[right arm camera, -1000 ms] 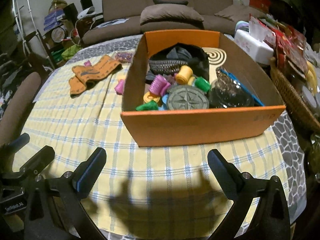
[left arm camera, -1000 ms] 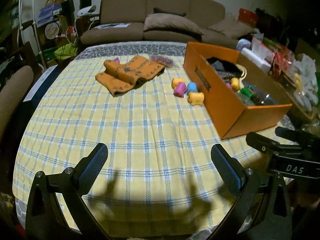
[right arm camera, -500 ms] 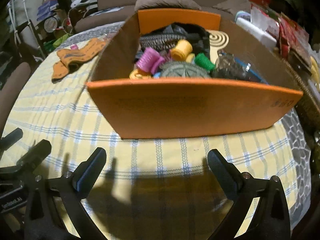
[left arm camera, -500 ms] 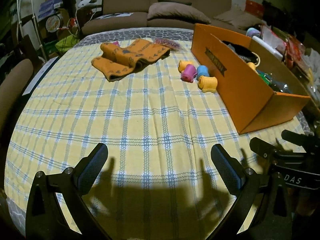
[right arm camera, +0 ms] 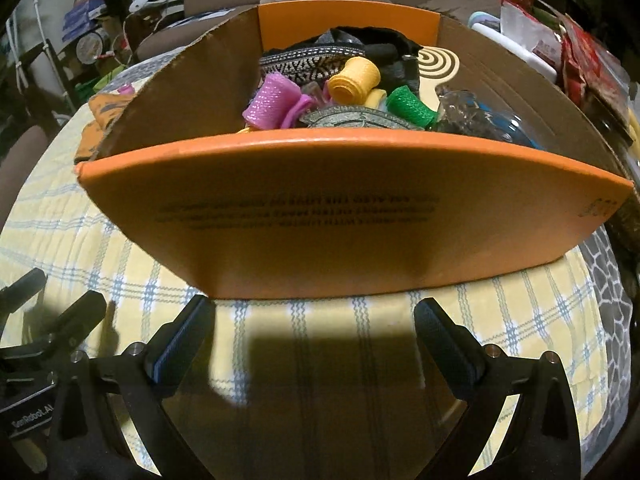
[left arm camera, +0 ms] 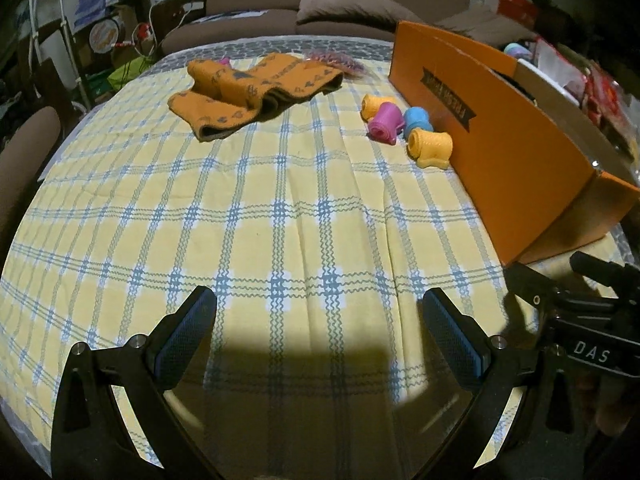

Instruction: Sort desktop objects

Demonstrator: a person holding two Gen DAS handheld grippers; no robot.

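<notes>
- Box [right arm camera: 352,216] wall now fills my right view, much nearer than a second ago; sorting isn't finished.
- Four spools [left arm camera: 404,128] lie beside the box's left wall, toward the tabletop's far right; folded cloth [left arm camera: 252,92] near the far edge.
- Left gripper [left arm camera: 320,340] and right gripper [right arm camera: 314,340] hover low, jaws wide, empty.

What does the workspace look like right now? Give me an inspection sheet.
Surface: yellow and blue checked tablecloth, creased.
Job's things: orange cardboard box holding rolls and mixed items; four rolls lying beside its side wall; folded orange cloth farther back.
Clutter: packets to the right of the box.
Grippers: left tool open, empty; right tool open, empty, facing the box's front wall.
Cables: nothing seen on the table.
Surroundings: brown sofa, crowded shelves.
</notes>
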